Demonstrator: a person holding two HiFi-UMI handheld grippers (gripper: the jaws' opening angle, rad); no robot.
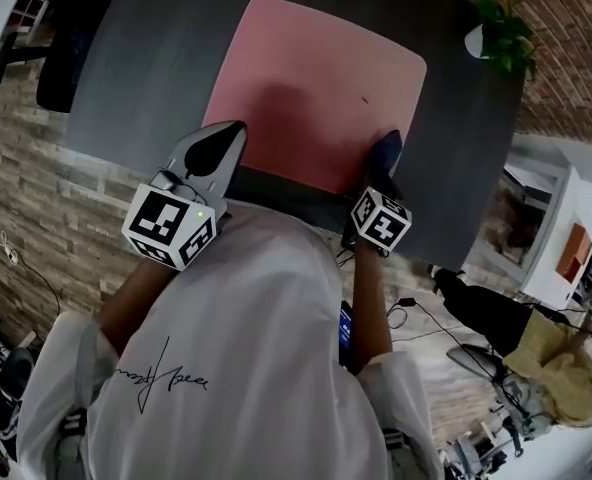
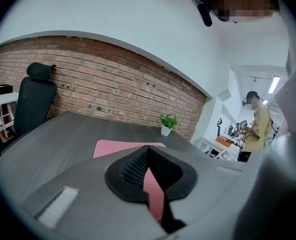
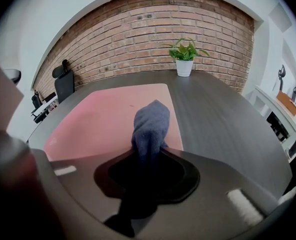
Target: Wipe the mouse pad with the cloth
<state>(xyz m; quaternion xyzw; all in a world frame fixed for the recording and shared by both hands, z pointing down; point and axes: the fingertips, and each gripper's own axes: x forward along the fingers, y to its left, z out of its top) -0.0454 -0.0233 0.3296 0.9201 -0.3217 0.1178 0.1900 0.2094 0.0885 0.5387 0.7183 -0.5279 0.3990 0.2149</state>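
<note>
Dark matte worktop [image 1: 156, 58] carries a big flat pink mouse pad [image 1: 316, 78] with rounded corners, lying within reach of both hands. The small fuzzy blue cloth [image 3: 150, 124] is bunched in the right gripper [image 3: 148, 154], fingers pinched tight on it, at the pad's near right edge, likely ready for wiping. The left gripper [image 2: 147, 154] hovers near left, fingers closed on nothing.

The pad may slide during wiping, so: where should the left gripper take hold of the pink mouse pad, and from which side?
Probably its near left corner, from the person's side. The mouse pad lies thin and flat on the table, so only an edge can be pinched; that corner lies nearest the left gripper, away from the cloth.
</note>
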